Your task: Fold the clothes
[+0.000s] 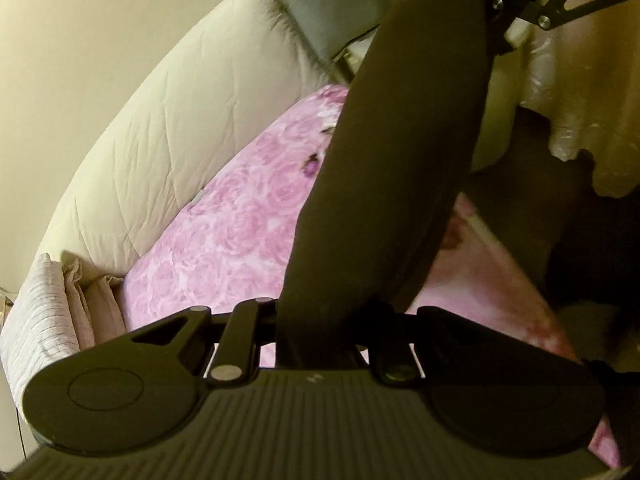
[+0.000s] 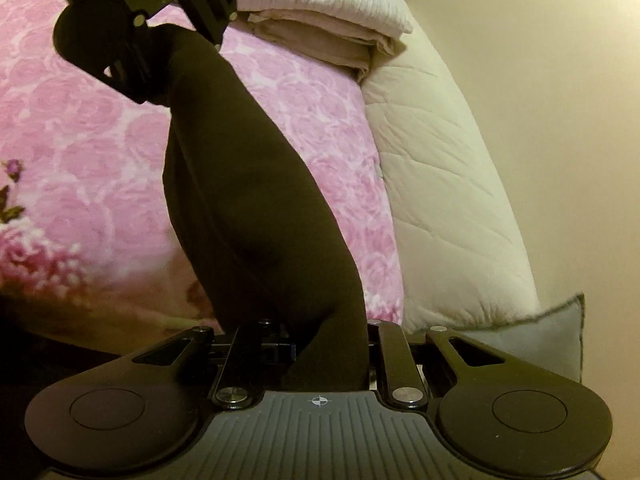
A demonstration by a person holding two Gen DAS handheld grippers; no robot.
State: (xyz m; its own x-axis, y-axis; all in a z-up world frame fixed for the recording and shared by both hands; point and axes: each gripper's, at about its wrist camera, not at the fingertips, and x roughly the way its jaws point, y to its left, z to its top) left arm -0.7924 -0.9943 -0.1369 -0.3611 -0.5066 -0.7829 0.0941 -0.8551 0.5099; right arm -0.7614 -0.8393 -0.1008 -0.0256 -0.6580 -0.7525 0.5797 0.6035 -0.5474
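Observation:
A dark brown garment (image 1: pixel 400 140) hangs stretched between my two grippers above the bed. In the left wrist view my left gripper (image 1: pixel 320 340) is shut on one end of it at the bottom. The cloth runs up to my right gripper (image 1: pixel 516 12) at the top right. In the right wrist view my right gripper (image 2: pixel 328 356) is shut on the other end of the garment (image 2: pixel 248 200). That band of cloth rises to my left gripper (image 2: pixel 160 40) at the top left. The fingertips of both grippers are buried in the cloth.
A pink rose-patterned blanket (image 2: pixel 80 120) covers the bed under the garment. A cream quilt (image 2: pixel 440 200) lies along the wall side. Folded beige and white linens (image 2: pixel 320 28) are stacked at one end and a grey pillow (image 2: pixel 540 340) at the other. A pale glossy shape (image 1: pixel 560 80) hangs at the right.

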